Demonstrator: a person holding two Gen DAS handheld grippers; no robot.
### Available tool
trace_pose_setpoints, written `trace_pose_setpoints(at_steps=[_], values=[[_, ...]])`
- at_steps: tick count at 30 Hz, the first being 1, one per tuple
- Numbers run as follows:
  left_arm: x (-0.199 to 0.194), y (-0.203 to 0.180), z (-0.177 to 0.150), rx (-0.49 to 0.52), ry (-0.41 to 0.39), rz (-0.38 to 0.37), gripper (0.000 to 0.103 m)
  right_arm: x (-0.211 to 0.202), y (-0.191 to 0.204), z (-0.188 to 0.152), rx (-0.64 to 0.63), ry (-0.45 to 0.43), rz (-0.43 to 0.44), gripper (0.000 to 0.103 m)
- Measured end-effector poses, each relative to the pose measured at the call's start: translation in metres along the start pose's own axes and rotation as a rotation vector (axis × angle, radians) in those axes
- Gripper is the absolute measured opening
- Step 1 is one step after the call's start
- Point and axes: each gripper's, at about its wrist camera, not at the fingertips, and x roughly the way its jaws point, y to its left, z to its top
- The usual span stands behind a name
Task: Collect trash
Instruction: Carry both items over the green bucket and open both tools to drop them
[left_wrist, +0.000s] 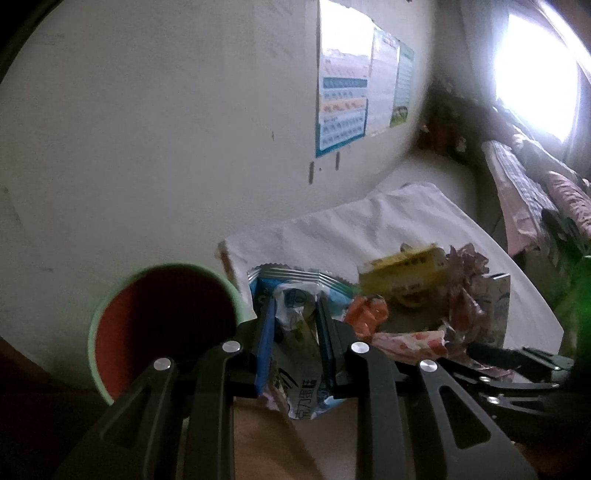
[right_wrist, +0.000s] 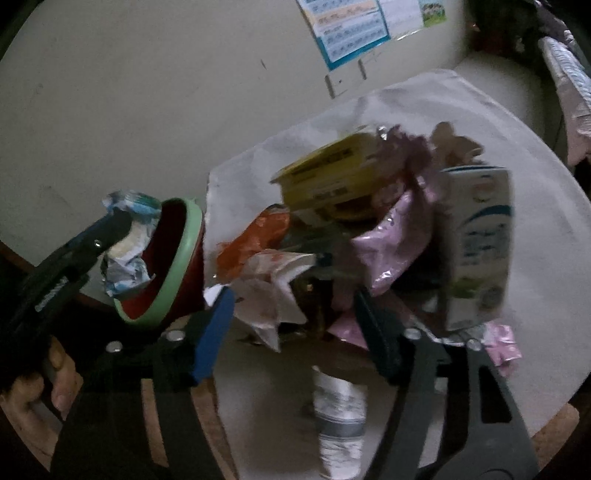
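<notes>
At the red bin's (right_wrist: 162, 258) mouth, my left hand-held gripper (left_wrist: 293, 314) clamps a blue-white wrapper (left_wrist: 295, 325); at three o'clock, the right hand-held gripper (right_wrist: 295, 295) gapes, empty, facing the trash pile (right_wrist: 369, 221).

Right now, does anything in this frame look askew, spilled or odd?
Mostly as expected: trash is heaped on the white paper. The milk carton stands upright among crumpled wrappers. The left gripper holds a blue-white wrapper beside the green-rimmed bin, not yet inside. The right gripper is open.
</notes>
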Motion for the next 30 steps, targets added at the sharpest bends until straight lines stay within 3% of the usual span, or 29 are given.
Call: trace_pose_setpoints(at_steps=[6, 7, 13, 18, 22, 30], values=[[-0.008, 0.006, -0.001, 0.004, -0.030, 0.012, 0.020, 0.028, 0.004, 0.000, 0.017, 0.085, 0.030, 0.038], [-0.008, 0.009, -0.001, -0.002, -0.033, 0.012, 0.020, 0.031, 0.002, -0.001, 0.027, 0.090, 0.032, 0.028], [-0.008, 0.028, -0.002, -0.039, -0.044, 0.035, 0.020, -0.002, 0.009, 0.001, 0.016, 0.009, 0.065, 0.009], [-0.004, 0.056, -0.002, -0.090, -0.046, 0.072, 0.020, -0.054, 0.019, 0.007, -0.002, -0.103, 0.068, 0.009], [0.000, 0.076, -0.005, -0.127, -0.040, 0.109, 0.021, -0.067, 0.034, 0.022, -0.017, -0.128, 0.090, 0.009], [0.005, 0.125, -0.018, -0.189, -0.017, 0.194, 0.021, -0.013, 0.104, 0.042, -0.140, -0.059, 0.164, 0.009]])
